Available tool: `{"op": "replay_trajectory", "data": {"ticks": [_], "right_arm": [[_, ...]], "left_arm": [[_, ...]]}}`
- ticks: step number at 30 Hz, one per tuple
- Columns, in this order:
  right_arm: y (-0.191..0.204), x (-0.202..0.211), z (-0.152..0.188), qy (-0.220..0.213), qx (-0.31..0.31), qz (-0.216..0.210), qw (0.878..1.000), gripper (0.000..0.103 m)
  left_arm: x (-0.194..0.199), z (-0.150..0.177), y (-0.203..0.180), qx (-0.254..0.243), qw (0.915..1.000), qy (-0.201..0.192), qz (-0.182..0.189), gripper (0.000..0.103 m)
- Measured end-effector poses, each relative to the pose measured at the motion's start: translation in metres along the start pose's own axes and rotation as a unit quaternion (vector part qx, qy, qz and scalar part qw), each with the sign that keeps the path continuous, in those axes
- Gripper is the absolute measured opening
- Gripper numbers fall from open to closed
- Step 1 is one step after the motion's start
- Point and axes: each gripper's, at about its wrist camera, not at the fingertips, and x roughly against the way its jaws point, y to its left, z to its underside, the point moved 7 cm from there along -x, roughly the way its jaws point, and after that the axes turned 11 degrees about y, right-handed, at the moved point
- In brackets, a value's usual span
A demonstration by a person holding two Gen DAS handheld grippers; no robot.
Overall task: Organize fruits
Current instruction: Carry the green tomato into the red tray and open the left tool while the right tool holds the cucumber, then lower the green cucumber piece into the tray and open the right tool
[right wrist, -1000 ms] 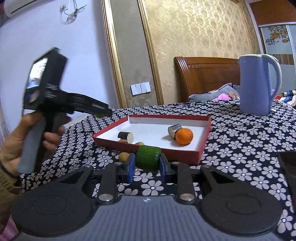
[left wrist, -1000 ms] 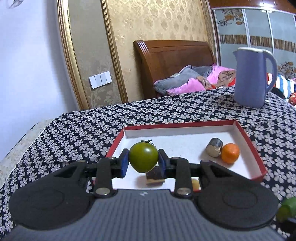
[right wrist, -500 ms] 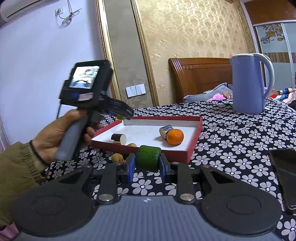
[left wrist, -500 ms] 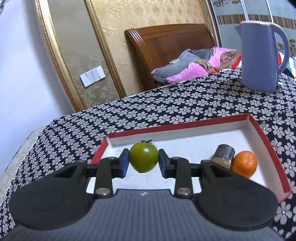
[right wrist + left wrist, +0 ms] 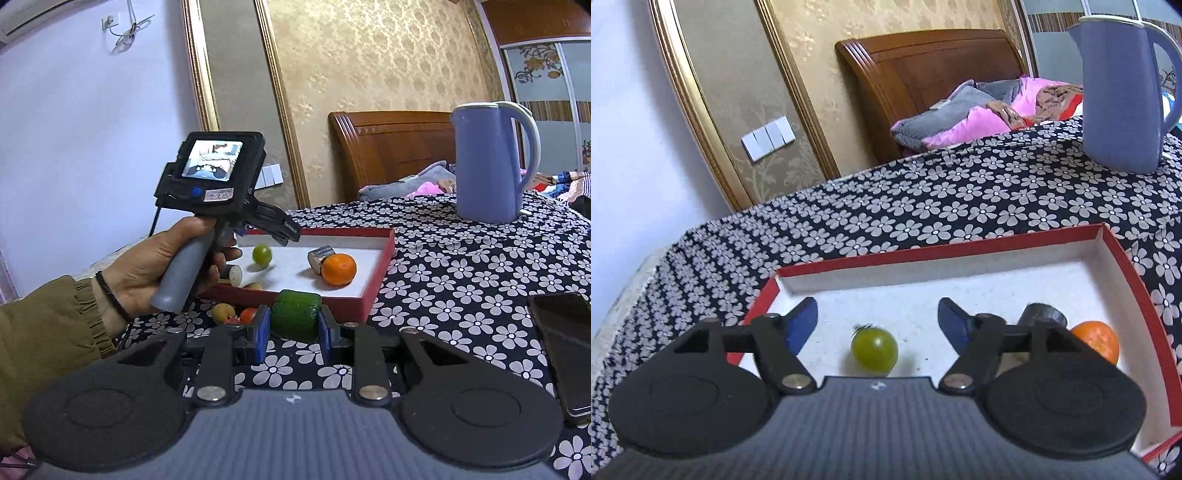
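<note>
My left gripper is open above the red-rimmed white tray. The green tomato lies free on the tray floor below its fingers; it also shows in the right wrist view. An orange and a dark cylinder lie in the tray's right part. My right gripper is shut on a green cucumber chunk, held in front of the tray's near wall. The left gripper shows there over the tray's left end.
A purple kettle stands on the floral cloth behind the tray. A dark phone lies at the right. A yellowish fruit and a red one lie outside the tray's near wall. A second cylinder is inside.
My left gripper has opened and let go of the green tomato, which now lies on the tray floor. My right gripper still holds the cucumber chunk, a little nearer the tray.
</note>
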Motion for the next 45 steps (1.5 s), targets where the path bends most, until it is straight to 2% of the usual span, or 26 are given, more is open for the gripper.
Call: {"op": "replay_trajectory", "data": {"ticks": [2,5,7,11,13,17,20,23,28,33,38,42,45], "right_arm": [[0.002,-0.001,0.0,0.003,0.0,0.0,1.0,0.026],[0.004,-0.005,-0.001,0.005,0.003,-0.001,1.0,0.026],[0.006,-0.007,-0.003,0.007,0.006,0.0,1.0,0.026],[0.009,-0.012,-0.009,0.009,0.009,0.0,1.0,0.026],[0.012,-0.011,-0.014,0.006,0.013,0.0,1.0,0.026],[0.021,-0.001,-0.035,-0.016,0.041,0.009,0.999,0.026],[0.021,0.0,-0.057,-0.034,0.061,0.019,0.997,0.026],[0.014,-0.017,-0.077,-0.031,0.057,0.028,0.998,0.026],[0.005,-0.06,-0.094,-0.01,0.065,0.054,0.996,0.026],[-0.007,-0.114,-0.11,0.023,0.063,0.076,0.995,0.026],[-0.022,-0.168,-0.112,0.069,0.061,0.113,0.989,0.026],[-0.032,-0.192,-0.108,0.076,0.051,0.144,0.985,0.026],[-0.036,-0.194,-0.105,0.083,0.043,0.153,0.984,0.031]], "left_arm": [[0.008,0.004,0.007,-0.001,1.0,-0.002,-0.006,0.071],[0.027,0.018,0.027,0.025,0.9996,-0.008,0.007,0.075],[0.042,0.031,0.044,0.052,0.9983,-0.019,0.017,0.089],[0.071,0.067,0.076,0.097,0.9942,-0.044,0.017,0.095],[0.079,0.085,0.087,0.108,0.9929,-0.051,0.004,0.103],[0.083,0.121,0.105,0.121,0.991,-0.049,-0.032,0.103],[0.08,0.142,0.111,0.136,0.9897,-0.037,-0.022,0.103],[0.072,0.155,0.108,0.142,0.9894,-0.024,-0.021,0.103],[0.067,0.164,0.099,0.133,0.99,-0.019,-0.041,0.103],[0.065,0.169,0.1,0.138,0.9899,-0.016,-0.028,0.103],[0.056,0.17,0.106,0.166,0.9861,0.008,0.001,0.103],[0.055,0.174,0.111,0.188,0.9821,0.012,0.01,0.103],[0.056,0.175,0.113,0.193,0.9811,0.009,0.01,0.103]]}}
